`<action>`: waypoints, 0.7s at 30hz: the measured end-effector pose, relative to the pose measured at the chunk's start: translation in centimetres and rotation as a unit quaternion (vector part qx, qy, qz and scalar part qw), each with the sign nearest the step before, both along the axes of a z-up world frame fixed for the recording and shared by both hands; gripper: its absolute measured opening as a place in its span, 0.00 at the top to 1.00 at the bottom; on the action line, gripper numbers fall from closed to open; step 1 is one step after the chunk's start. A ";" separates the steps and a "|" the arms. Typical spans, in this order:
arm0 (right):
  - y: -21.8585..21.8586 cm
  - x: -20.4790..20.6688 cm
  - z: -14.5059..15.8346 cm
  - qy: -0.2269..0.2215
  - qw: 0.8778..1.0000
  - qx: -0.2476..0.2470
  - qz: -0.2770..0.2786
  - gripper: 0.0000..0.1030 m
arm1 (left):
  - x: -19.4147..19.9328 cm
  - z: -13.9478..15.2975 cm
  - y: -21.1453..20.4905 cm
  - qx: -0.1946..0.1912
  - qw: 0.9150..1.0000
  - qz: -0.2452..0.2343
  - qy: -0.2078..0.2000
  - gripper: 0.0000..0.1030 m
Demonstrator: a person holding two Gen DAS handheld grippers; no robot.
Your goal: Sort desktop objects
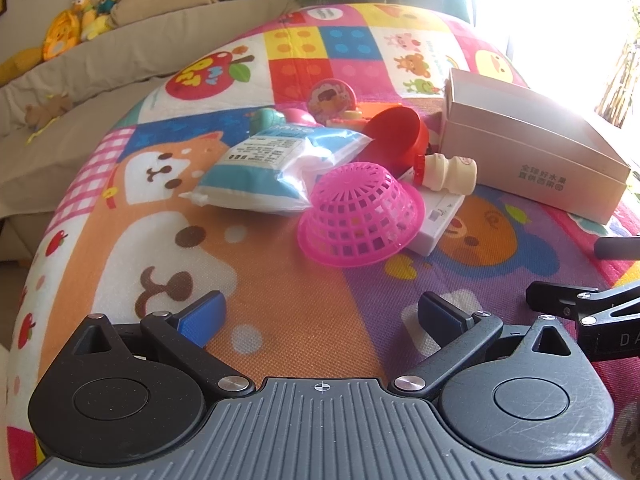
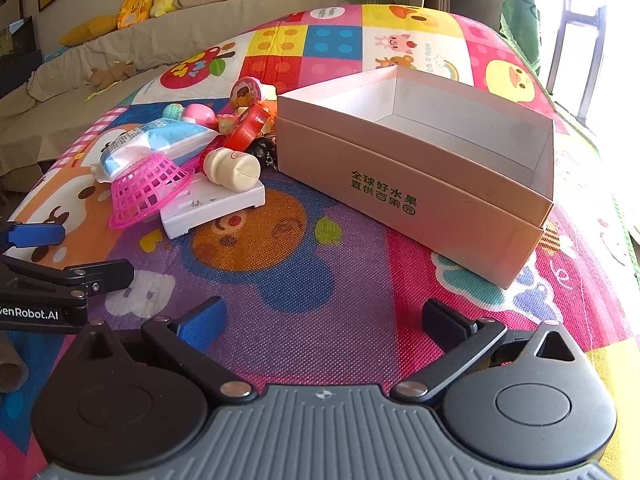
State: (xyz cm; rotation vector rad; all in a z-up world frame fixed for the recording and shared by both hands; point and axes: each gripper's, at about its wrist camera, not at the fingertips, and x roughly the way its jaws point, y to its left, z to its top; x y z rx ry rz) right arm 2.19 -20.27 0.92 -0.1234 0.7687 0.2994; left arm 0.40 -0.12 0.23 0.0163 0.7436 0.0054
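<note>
Jaws of your left gripper (image 1: 320, 314) and right gripper (image 2: 322, 320) stood wide and empty, ready to pick; beyond, the pink basket (image 1: 360, 216) fronted the clutter, beside the empty box (image 2: 416, 160) awaiting sorted items.

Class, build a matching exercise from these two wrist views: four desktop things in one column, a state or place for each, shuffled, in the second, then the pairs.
Things:
1. pink basket
2. cardboard box
3. small cream bottle
4. blue-and-white packet

States:
A. open-topped, nothing visible inside
B. upside down on the mat
C. lying on its side on a white tray
D. lying flat, left of the basket

Pairs: 1-B, 2-A, 3-C, 4-D
</note>
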 end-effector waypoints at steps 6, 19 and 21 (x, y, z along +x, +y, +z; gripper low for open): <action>-0.4 -0.3 0.0 -0.001 1.000 0.010 0.012 0.00 | -0.1 0.1 0.2 -0.005 1.000 -0.004 -0.003 0.00; -0.5 -0.6 0.4 -0.010 0.999 0.027 0.044 0.00 | 0.3 2.0 -0.2 0.004 0.997 -0.022 -0.073 0.00; 0.3 -0.9 0.7 -0.042 0.998 -0.002 0.056 0.00 | 0.6 2.5 0.6 0.002 0.997 -0.007 -0.080 0.00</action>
